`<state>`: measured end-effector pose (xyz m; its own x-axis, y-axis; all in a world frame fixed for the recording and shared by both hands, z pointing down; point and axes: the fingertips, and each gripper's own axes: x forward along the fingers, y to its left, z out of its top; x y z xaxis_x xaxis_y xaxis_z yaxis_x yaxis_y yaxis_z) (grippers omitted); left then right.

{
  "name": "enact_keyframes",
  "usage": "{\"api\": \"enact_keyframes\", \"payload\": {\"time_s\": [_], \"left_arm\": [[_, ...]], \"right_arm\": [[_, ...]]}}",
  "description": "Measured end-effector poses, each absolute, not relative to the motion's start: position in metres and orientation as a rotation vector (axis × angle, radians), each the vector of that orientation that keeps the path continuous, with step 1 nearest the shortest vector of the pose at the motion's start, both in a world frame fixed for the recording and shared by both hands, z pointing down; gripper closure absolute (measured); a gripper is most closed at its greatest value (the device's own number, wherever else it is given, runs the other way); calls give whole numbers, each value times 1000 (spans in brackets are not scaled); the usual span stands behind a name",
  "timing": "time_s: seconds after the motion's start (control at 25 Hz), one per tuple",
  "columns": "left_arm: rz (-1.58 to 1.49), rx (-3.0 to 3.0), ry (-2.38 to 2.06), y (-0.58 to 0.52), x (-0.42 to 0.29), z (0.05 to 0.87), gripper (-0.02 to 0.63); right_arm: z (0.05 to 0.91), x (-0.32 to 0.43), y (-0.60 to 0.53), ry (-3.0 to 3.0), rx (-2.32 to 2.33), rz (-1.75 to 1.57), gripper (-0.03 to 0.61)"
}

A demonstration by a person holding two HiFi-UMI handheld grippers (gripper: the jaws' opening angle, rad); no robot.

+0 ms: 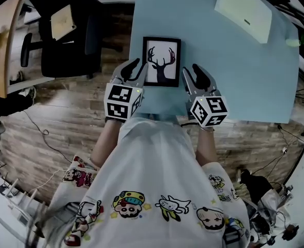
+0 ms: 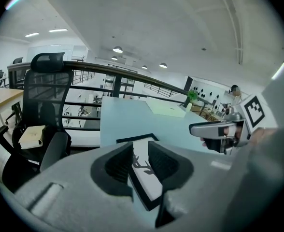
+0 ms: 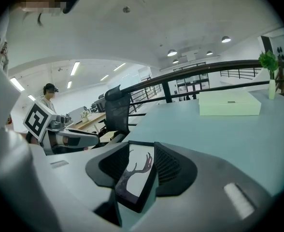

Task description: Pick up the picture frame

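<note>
Black rectangular picture frame [image 1: 162, 62] with a deer silhouette, flat near the near edge of the pale blue tabletop [image 1: 245, 76], left claw [image 1: 135, 70] and right claw [image 1: 193, 74] both spread, just beside its two sides.

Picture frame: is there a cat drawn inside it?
No, the picture frame shows a black deer head with antlers on a white background.
</note>
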<state>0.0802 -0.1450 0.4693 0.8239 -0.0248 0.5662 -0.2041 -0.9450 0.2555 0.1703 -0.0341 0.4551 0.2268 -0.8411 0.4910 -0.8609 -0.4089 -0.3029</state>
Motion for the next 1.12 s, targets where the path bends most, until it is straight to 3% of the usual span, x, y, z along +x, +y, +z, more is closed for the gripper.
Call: {"api": "enact_keyframes", "payload": {"time_s": [1.12], "left_arm": [[1034, 2496, -256, -148, 89, 564, 525]], "right_arm": [[524, 168, -38, -1683, 2380, 1172, 422]]}}
